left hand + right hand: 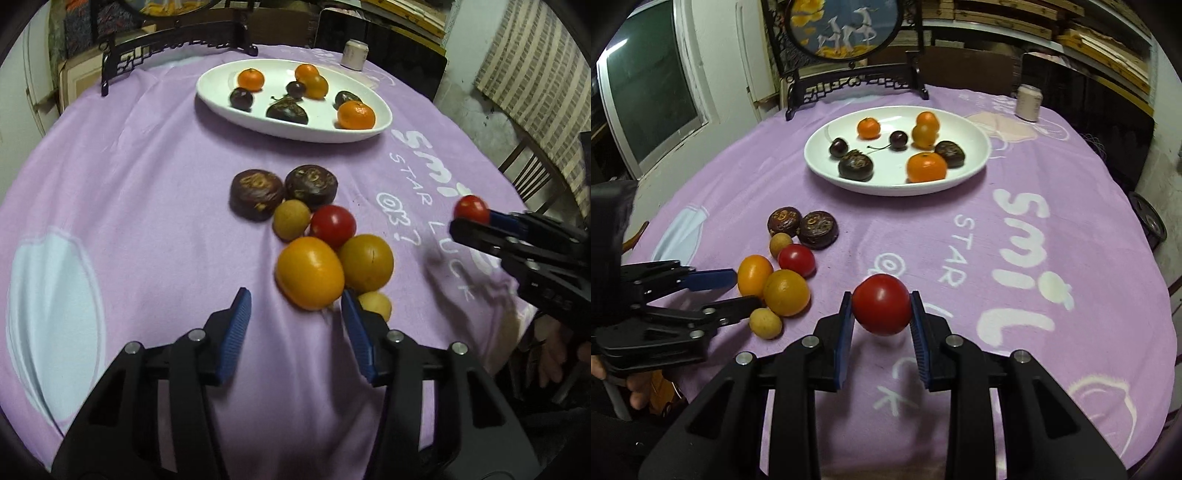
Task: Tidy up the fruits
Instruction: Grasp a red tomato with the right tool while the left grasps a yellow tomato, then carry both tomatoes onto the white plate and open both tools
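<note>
Round table under a lilac cloth (960, 236), printed lettering, white plate (975, 162) at the far side. Right gripper (882, 306) pinches a red tomato (882, 304) between its blue pads, raised clear of the cloth, judged bound for the plate. Left gripper (295, 314) stands part-spread, pinching nothing; one pad lies just beside an orange tomato (309, 272) in the loose cluster, likely the next pick. Plate already carries mandarins and dark fruit.
</note>
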A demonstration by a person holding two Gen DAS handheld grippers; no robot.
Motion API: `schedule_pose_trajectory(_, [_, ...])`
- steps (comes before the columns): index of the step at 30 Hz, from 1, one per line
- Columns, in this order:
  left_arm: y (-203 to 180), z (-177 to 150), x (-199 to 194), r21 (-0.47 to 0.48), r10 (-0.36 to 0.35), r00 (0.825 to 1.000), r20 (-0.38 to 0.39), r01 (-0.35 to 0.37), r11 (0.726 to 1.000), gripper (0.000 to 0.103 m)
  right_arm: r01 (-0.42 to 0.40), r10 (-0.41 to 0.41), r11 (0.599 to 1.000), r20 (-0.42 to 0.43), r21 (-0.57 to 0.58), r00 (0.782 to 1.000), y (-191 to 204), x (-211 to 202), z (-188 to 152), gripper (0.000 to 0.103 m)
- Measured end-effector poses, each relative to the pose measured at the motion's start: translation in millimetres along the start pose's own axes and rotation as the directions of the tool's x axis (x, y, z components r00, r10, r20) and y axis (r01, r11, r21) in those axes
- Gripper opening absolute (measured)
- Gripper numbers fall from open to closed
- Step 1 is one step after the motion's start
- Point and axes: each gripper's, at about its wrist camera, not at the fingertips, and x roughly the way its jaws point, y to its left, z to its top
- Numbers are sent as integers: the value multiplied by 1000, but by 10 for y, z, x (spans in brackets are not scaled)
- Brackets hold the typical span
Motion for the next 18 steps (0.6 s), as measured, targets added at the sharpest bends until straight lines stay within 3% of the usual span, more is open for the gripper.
schedule_pose_trajectory(2, [-56,53,61,15,18,1000,16,-18,1000,48,-4,4,1000,2,8,1000,-19,-11,-11,30])
schedule_pose_trajectory(4, [-60,90,85,8,-7,1000,20,7,1000,40,-14,14,1000,0,11,1000,-13,-4,-22,30])
schedule_pose_trajectory(7, [-51,125,104,-2,-16,1000,22,16,1000,39,-29,29,1000,2,5,1000,16,-18,-32,30])
schedule_pose_trajectory(12, [-18,131,109,-12,-41,999,10,41,999,41,-37,37,999,-1,-1,999,66,-7,-39,30])
schedule_pose_trajectory(14, [33,164,114,-36,-73,997,4,73,997,48,-38,38,999,-8,-6,999,84,15,-39,30])
schedule_pose_trajectory(18, [26,217,150,-47,-66,998,16,67,997,49,-40,40,999,-8,-7,999,105,20,-34,30])
